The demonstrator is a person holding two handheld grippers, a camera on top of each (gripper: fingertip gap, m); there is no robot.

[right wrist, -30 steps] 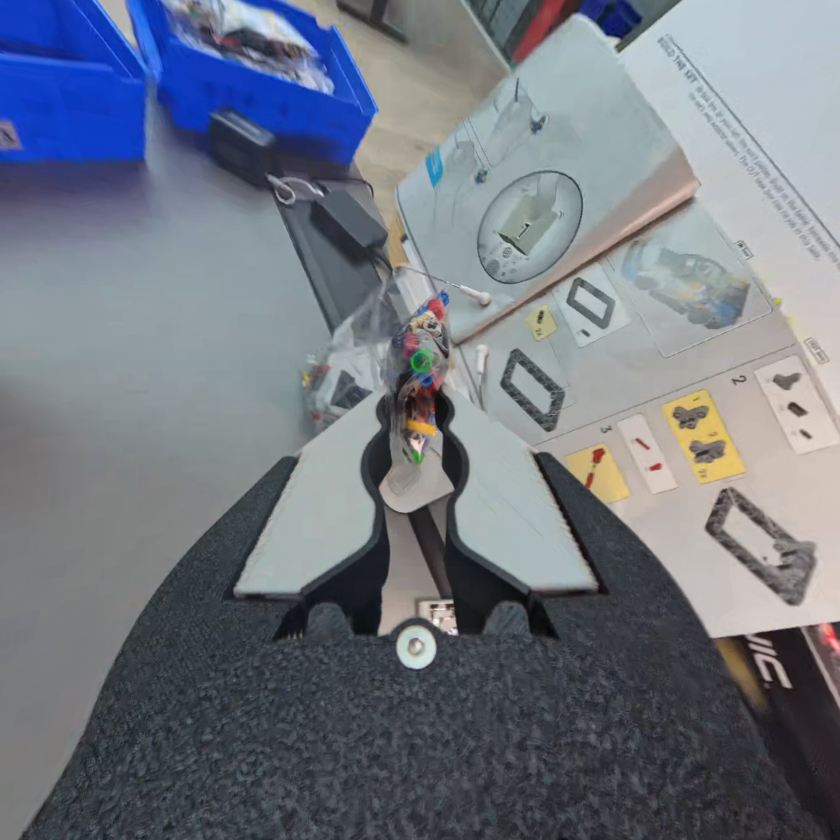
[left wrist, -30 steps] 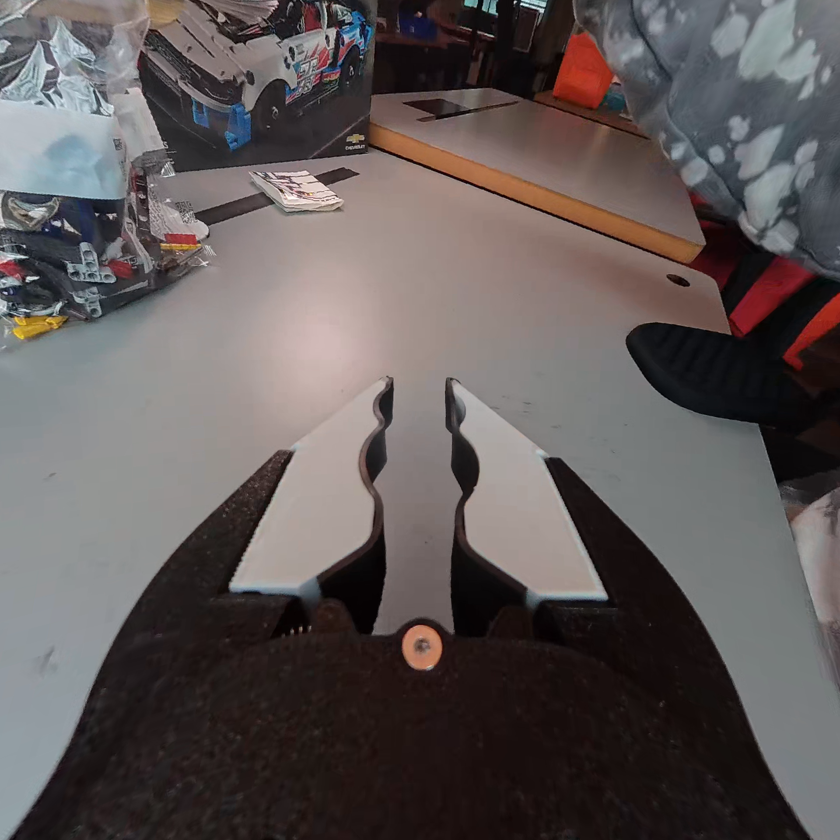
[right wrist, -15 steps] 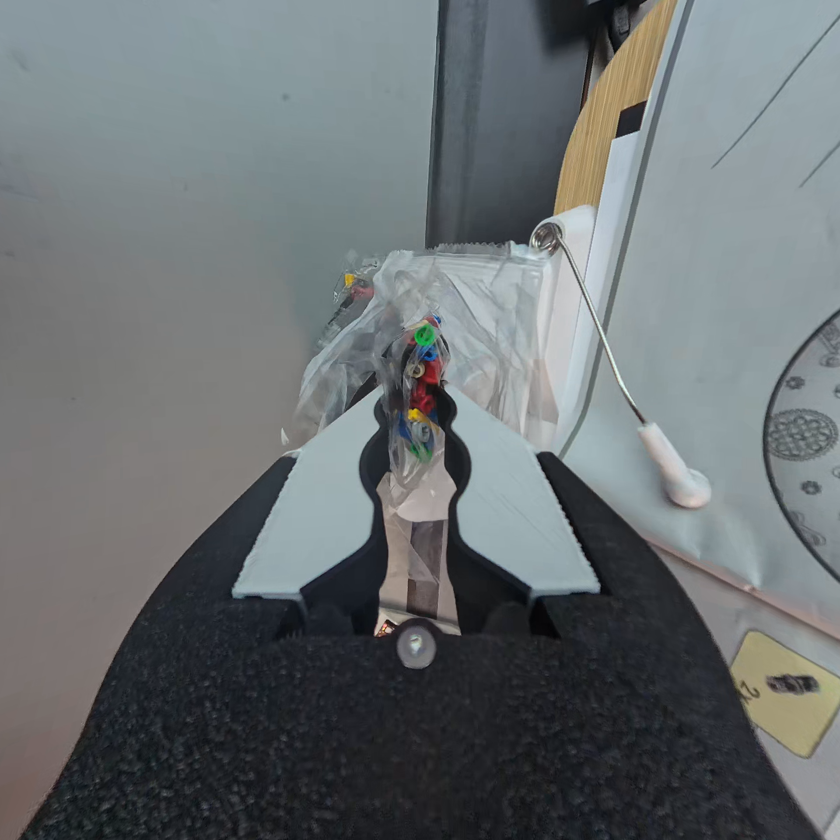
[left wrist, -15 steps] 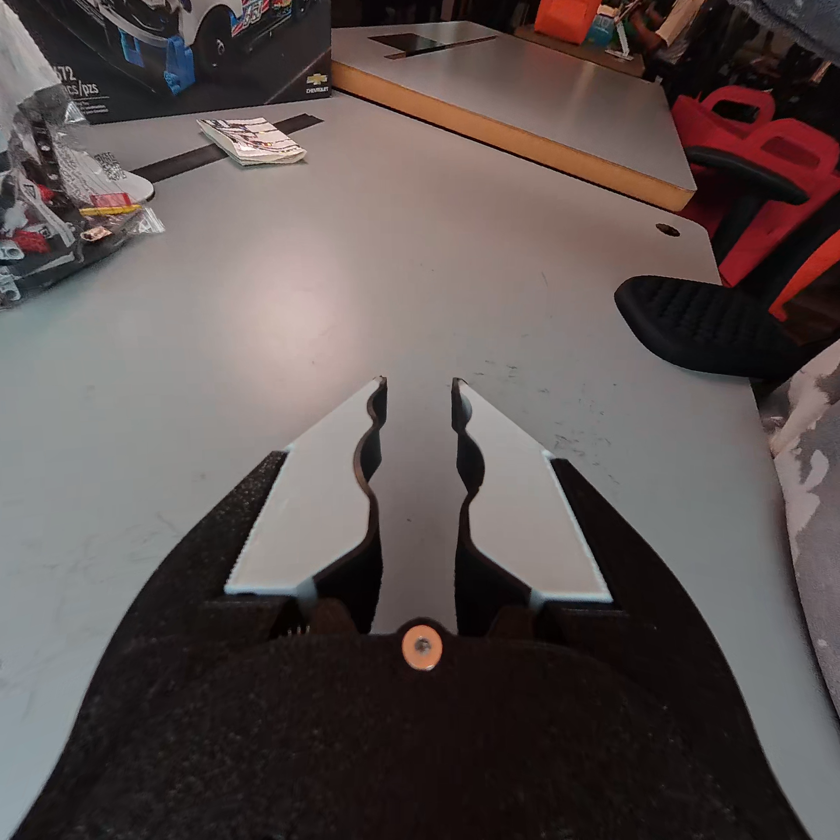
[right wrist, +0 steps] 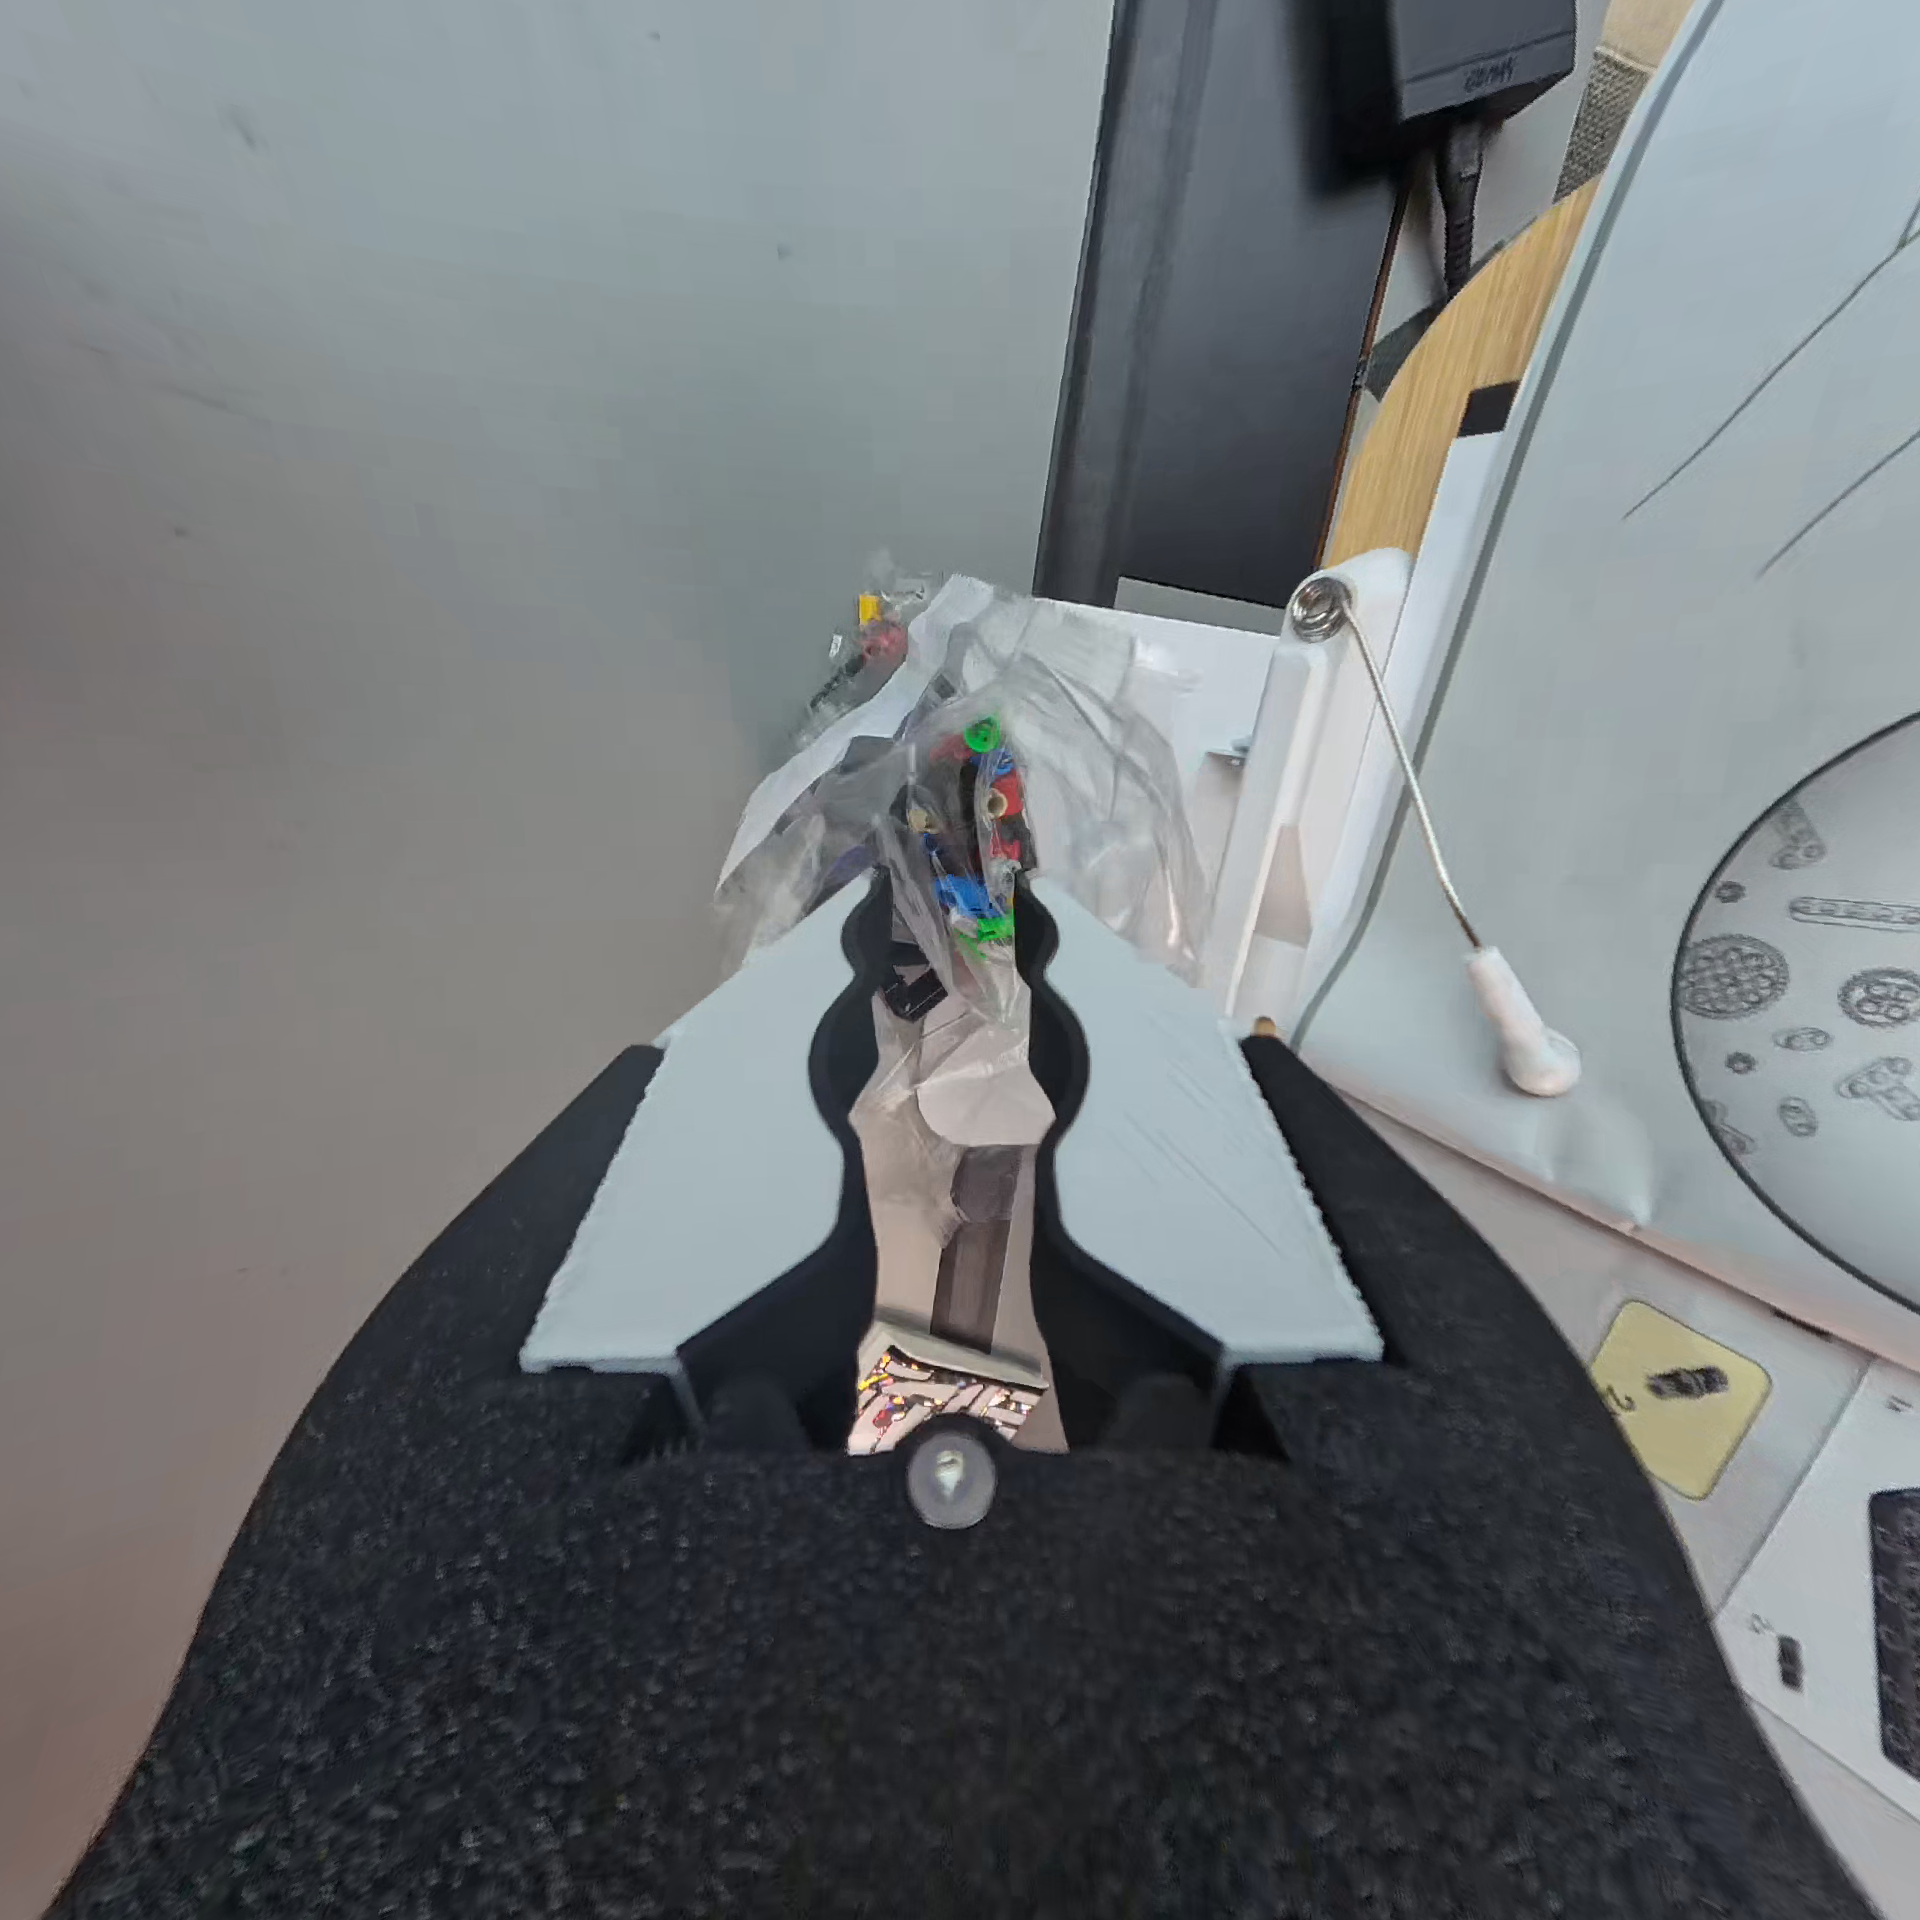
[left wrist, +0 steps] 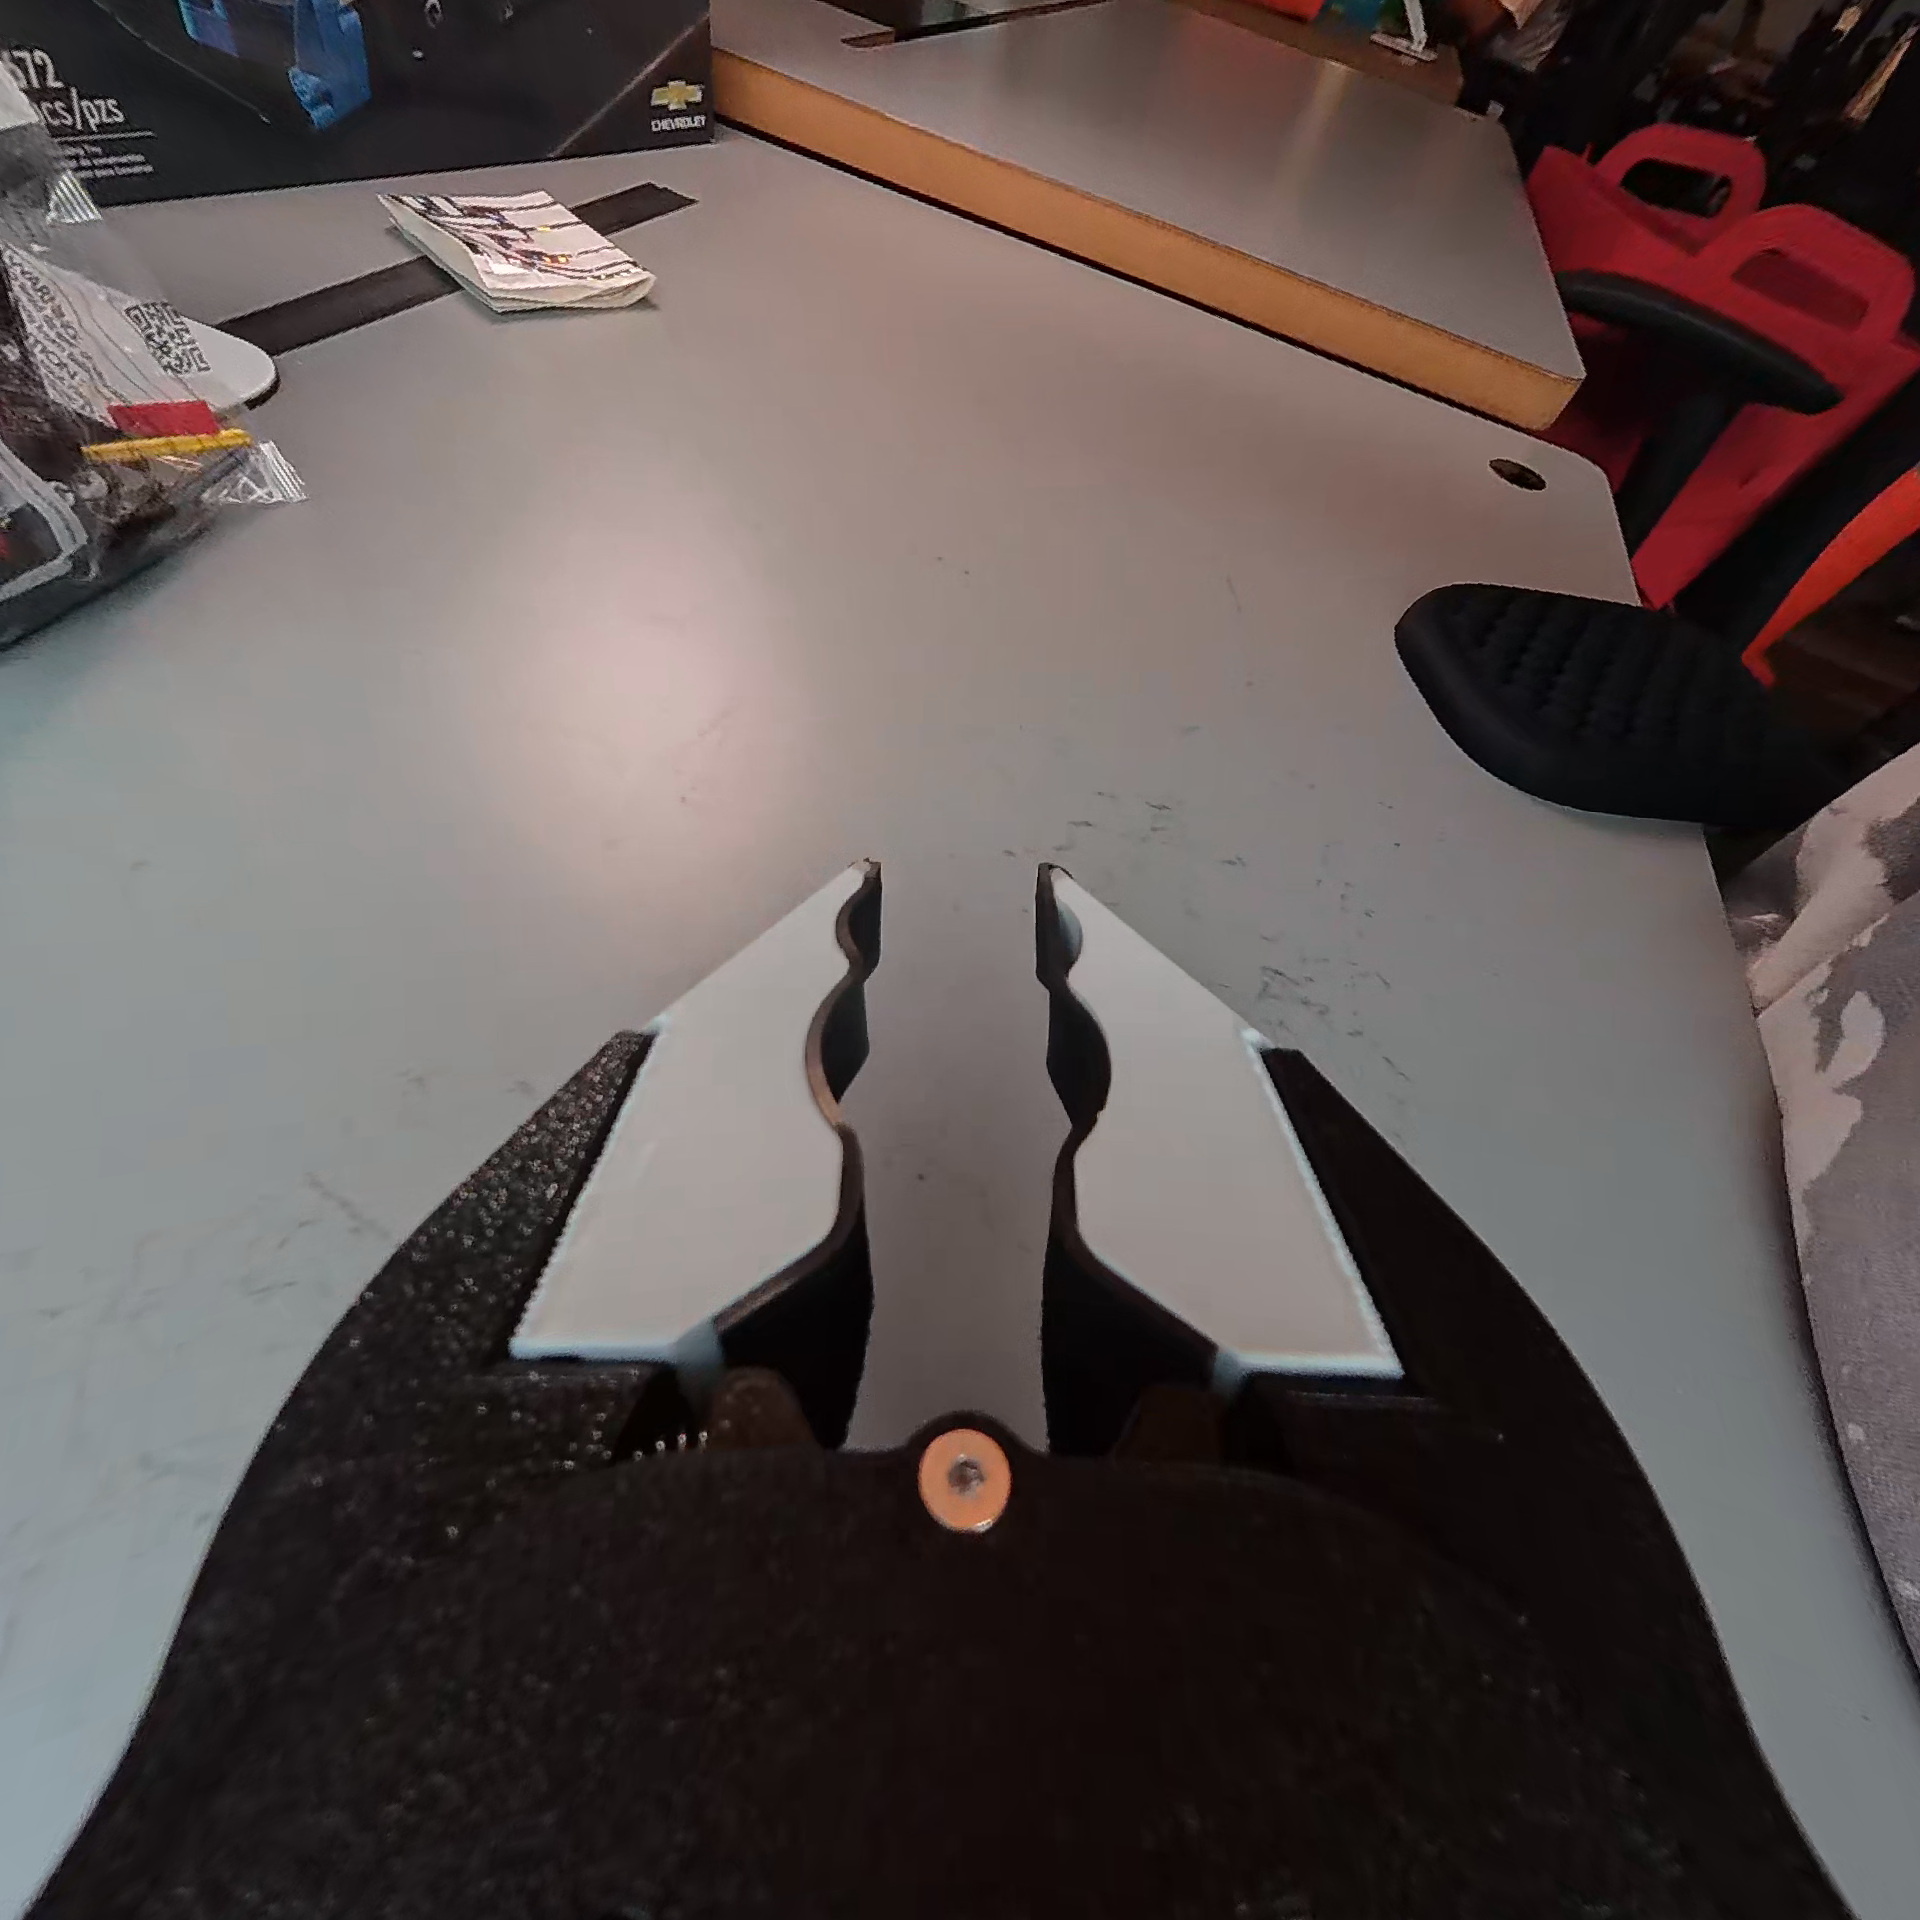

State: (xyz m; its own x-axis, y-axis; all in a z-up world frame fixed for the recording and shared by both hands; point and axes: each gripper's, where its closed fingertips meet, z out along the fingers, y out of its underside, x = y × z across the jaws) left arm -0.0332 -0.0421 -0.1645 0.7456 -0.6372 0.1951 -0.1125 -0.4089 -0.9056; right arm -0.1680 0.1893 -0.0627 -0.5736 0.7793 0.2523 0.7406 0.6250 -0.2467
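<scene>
My right gripper (right wrist: 951,883) is shut on a small clear plastic bag of coloured toy-brick parts (right wrist: 966,821), pinched between its fingertips and held above other clear bags (right wrist: 1081,748) lying on the grey table. An open instruction booklet (right wrist: 1704,790) on a white stand lies just to its right, held by a wire clip (right wrist: 1403,790). My left gripper (left wrist: 958,871) is open and empty, low over a bare stretch of the grey table (left wrist: 727,644). Bags of brick parts (left wrist: 94,457) lie far to its left.
A dark toy-car box (left wrist: 343,94) and a folded sticker sheet (left wrist: 520,249) sit at the table's back. A black chair armrest (left wrist: 1590,707) and red chairs (left wrist: 1745,312) stand past the right edge. A person's grey patterned sleeve (left wrist: 1849,1091) shows at right. A black adapter (right wrist: 1465,52) hangs beyond the booklet. Across from one pair of fingers to the other is roughly 30 cm. About 35 cm separates my right fingertips from the black adapter (right wrist: 1465,52).
The right gripper, still holding the small bag, swung from over the open booklet pages to over the pile of bags beside the stand. The left gripper's view drifted right and slightly down; the person's sleeve left the top.
</scene>
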